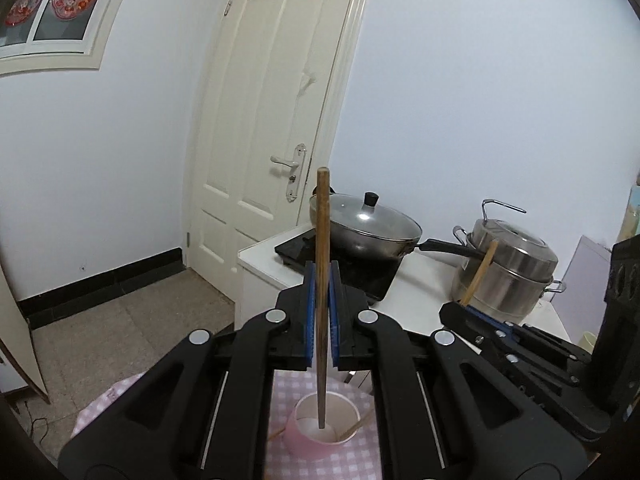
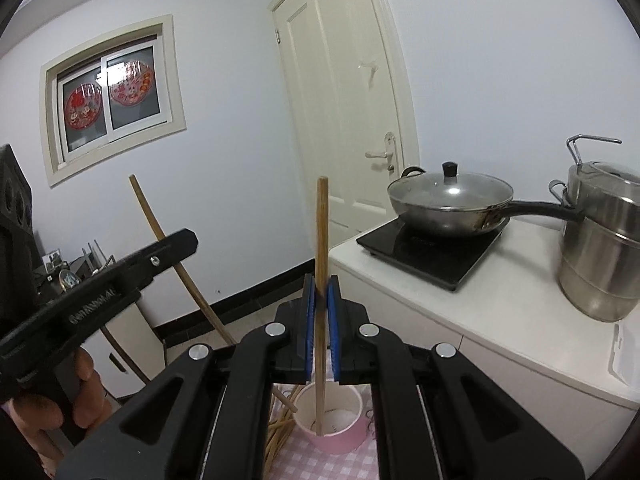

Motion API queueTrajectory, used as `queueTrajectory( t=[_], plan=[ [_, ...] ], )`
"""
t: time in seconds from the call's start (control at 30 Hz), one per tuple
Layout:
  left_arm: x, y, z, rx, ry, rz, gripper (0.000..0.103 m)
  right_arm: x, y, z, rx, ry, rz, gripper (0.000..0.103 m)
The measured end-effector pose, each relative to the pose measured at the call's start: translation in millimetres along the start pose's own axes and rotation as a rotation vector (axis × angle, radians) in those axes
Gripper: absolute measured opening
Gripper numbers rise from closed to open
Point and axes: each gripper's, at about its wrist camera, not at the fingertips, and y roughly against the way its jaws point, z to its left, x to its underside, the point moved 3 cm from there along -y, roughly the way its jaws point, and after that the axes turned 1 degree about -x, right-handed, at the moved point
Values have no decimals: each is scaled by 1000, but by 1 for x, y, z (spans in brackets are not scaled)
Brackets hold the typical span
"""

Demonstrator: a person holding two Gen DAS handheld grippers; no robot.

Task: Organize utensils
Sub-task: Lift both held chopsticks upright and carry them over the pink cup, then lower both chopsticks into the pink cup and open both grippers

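A white door (image 1: 276, 120) and pale walls fill the background, with a window (image 2: 112, 96) carrying red decorations set in the wall to the left of the door. Below them a white surface (image 2: 500, 308) carries a black induction hob (image 2: 432, 252); on the hob sits a lidded wok (image 2: 448, 204), and beside it stands a stacked steel steamer pot (image 2: 604, 240).

Nearer the cameras, a pink-and-white checked cloth (image 1: 288, 456) covers a second surface. On it stands a pink cup (image 2: 340, 420) with a white interior, upright and open at the top.

The left gripper (image 1: 322, 308) has its blue pads (image 1: 309, 312) closed against a dark wooden chopstick (image 1: 322, 280), held upright with its lower tip inside the cup. The right gripper (image 2: 320, 320) is likewise clamped on a lighter wooden chopstick (image 2: 321, 260), vertical, with its lower end down in the same cup.

More loose chopsticks (image 2: 280, 424) lie on the checked cloth just beside the cup, on its left in the right wrist view. One of them leans over the cup's rim (image 1: 356, 428) in the left wrist view.
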Motion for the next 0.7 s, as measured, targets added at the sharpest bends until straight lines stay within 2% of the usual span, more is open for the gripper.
queueTrajectory(
  t=[0.17,0.4,0.7],
  plan=[
    [15,-21,2,3,8,25,6,0,-4,-5,9,4,-6,5],
    [49,-44,14,-13,2,100,6,29,-28,-17,26,-11,54,5],
    [78,-57,26,-18,-12,187,6,54,-38,-19,20,-32,106,5]
  ],
)
